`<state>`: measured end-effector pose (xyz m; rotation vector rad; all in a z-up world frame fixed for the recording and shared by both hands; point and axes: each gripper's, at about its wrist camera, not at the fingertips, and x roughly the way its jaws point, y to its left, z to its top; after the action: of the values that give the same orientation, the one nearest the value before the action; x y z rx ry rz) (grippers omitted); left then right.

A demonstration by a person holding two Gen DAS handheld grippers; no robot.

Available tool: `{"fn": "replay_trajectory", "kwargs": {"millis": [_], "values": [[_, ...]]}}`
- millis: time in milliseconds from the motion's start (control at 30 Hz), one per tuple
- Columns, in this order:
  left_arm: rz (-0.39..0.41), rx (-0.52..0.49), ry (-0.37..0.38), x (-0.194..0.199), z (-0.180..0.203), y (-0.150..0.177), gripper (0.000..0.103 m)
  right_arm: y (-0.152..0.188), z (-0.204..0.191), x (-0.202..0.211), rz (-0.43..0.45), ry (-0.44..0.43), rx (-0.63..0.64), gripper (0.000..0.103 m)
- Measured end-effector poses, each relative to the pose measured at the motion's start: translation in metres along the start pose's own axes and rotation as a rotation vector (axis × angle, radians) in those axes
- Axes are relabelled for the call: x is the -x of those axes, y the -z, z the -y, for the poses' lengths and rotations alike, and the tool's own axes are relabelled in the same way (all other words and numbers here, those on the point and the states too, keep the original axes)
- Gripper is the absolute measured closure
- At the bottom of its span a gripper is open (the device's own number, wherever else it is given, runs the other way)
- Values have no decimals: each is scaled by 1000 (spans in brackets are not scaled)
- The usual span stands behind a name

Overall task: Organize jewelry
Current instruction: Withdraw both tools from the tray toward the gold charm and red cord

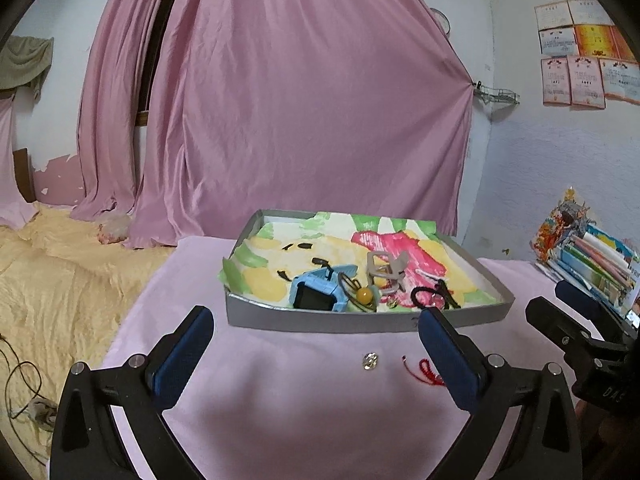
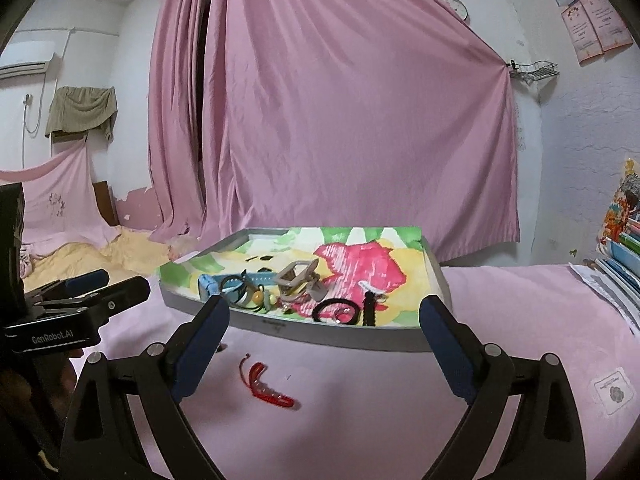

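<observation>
Spread wide at the bottom of the left wrist view, left gripper (image 1: pixel 316 344) with blue pads, holding nothing. Between its fingers, on soft pink table cloth (image 1: pixel 280 400): small shiny silver round charm (image 1: pixel 369 361) and, just right of it, thin red string bracelet (image 1: pixel 424 370), partly behind the right pad. Apart from each other, not touching.

Just past them, in the middle of the frame, flat grey box tray (image 1: pixel 320 320) lined with a bright yellow, green and pink picture cloth. Packed at its near edge: light blue square watch (image 1: pixel 318 292), yellow bead hair tie (image 1: pixel 365 295), grey metal clip (image 1: pixel 386 270), black loop hair band (image 1: pixel 424 294).

Spread wide too at the bottom of the right wrist view, right gripper (image 2: pixel 324 340), empty. Same red string bracelet (image 2: pixel 266 386) low in the middle, between the fingers, in front of the tray (image 2: pixel 360 336).

Behind everything, big pink curtain (image 1: pixel 300 100). Far right, pile of colourful books (image 1: pixel 592 256).
</observation>
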<state>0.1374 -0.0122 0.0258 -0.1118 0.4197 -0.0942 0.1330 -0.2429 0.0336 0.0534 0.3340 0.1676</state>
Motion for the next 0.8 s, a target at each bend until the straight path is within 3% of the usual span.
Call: {"fn": "replay_trajectory", "kwargs": {"millis": [400, 467, 533, 800], "values": [[-185, -59, 45, -26, -6, 9, 0, 15, -9, -23, -213, -76, 49, 11], [-203, -56, 58, -30, -6, 9, 0, 18, -11, -28, -247, -89, 66, 24], [-221, -57, 68, -34, -5, 9, 0, 21, -13, -35, -292, -100, 82, 44], [-354, -77, 116, -62, 3, 13, 31, 30, -20, -54, -404, -157, 109, 57]]}}
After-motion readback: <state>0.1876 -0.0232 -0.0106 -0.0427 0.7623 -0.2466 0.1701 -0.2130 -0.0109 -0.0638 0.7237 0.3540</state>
